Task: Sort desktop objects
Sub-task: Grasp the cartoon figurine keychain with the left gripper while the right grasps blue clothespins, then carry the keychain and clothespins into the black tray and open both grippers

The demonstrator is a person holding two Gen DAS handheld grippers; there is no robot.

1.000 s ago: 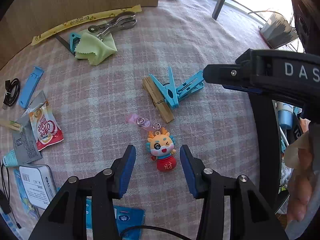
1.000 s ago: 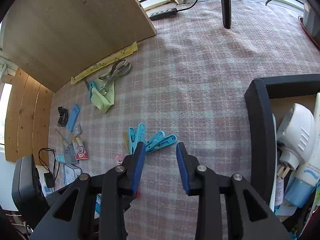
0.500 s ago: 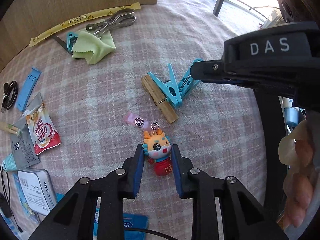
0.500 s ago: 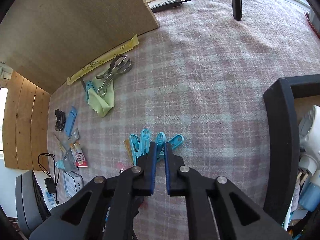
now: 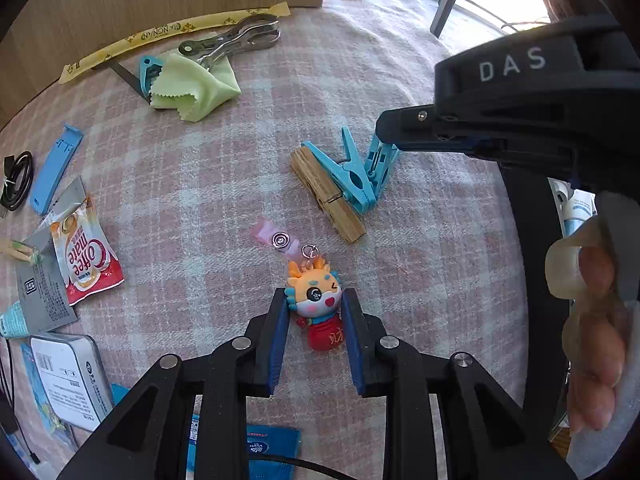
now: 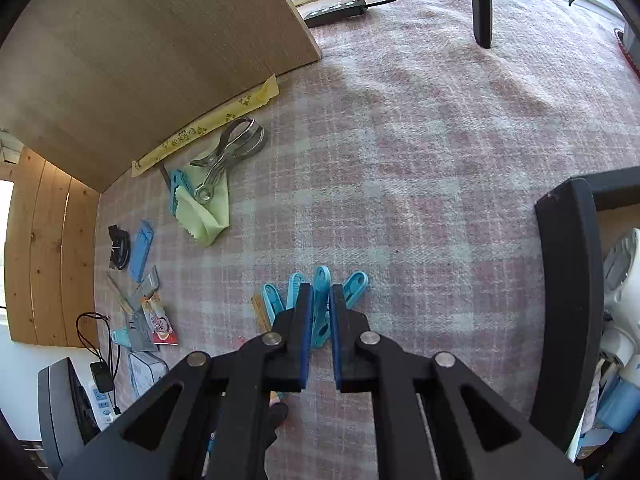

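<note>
An orange dragon keychain (image 5: 316,304) with a red body lies on the checked cloth, and my left gripper (image 5: 314,294) is shut on it, its blue pads pressing both sides of the head. Two blue clothespins lie beside a wooden clothespin (image 5: 326,196). My right gripper (image 6: 320,292) is shut on the right-hand blue clothespin (image 6: 321,280), whose handles stick out past the pads. In the left wrist view the right gripper (image 5: 386,130) comes in from the right onto that clothespin (image 5: 382,160). The other blue clothespin (image 5: 348,168) leans against the wooden one.
A green cloth (image 5: 192,88), a metal clip (image 5: 232,40) and a yellow sachet strip (image 5: 172,32) lie at the back by a wooden board (image 6: 160,60). A Coffee-mate sachet (image 5: 84,264), a blue clip (image 5: 56,168) and a tin (image 5: 68,380) lie left. A black box (image 6: 564,280) stands right.
The left jaws closed from wide apart onto the dragon keychain. The right gripper moved down to the blue clothespins and its jaws closed on one.
</note>
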